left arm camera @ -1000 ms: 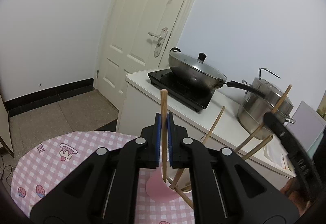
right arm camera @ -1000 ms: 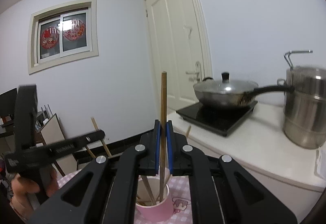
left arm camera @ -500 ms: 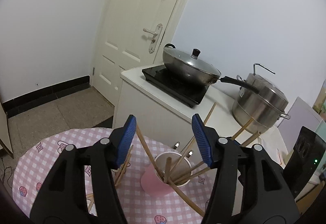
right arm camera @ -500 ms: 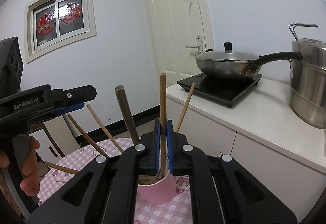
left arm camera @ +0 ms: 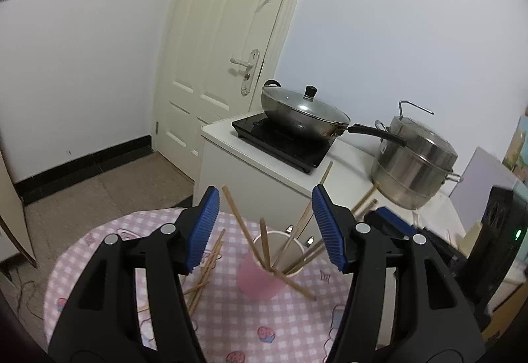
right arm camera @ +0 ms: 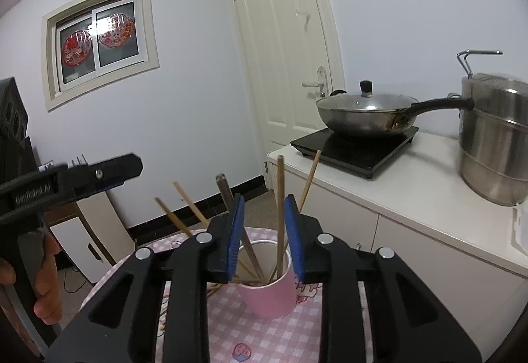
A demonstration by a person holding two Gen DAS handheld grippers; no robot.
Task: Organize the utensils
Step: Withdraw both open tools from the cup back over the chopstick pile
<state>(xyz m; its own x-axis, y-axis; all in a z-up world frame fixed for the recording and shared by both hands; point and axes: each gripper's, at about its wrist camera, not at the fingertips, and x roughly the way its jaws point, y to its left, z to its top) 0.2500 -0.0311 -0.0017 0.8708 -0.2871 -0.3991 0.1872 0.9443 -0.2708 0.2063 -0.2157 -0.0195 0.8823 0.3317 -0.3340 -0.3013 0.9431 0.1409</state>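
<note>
On the round table with its pink checked cloth (left arm camera: 231, 323) stands the pink cup (right arm camera: 269, 298), chopsticks (right arm camera: 280, 198) fanned out of it at every angle. More loose chopsticks (left arm camera: 208, 267) lie on the cloth at about nine o'clock of the cup in the left wrist view, touching one another in a rough heap.

Just short of the cup, the right gripper (right arm camera: 264, 231) has just been opening; its blue pads stand a little apart with one upright chopstick between them, and the pads do not press on it. The left gripper (left arm camera: 265, 231) has its jaws spread wide, having opened within the last moment, and grips nothing; the cup and sticks show between them, further off. A hand (right arm camera: 46, 277) at the right view's nine o'clock holds that left tool.

Beyond the table, at one o'clock, a white counter (right arm camera: 429, 198) carries a black hob (right arm camera: 356, 148) with a lidded wok (right arm camera: 363, 115) on it, and a steel steamer pot (right arm camera: 495, 138) just beside the wok's handle. Behind the hob is a cream door (left arm camera: 231, 49). High on the wall at ten o'clock in the right view sits a window (right arm camera: 99, 40) with red paper cuttings. A dark skirting runs along the tiled floor (left arm camera: 99, 191).
</note>
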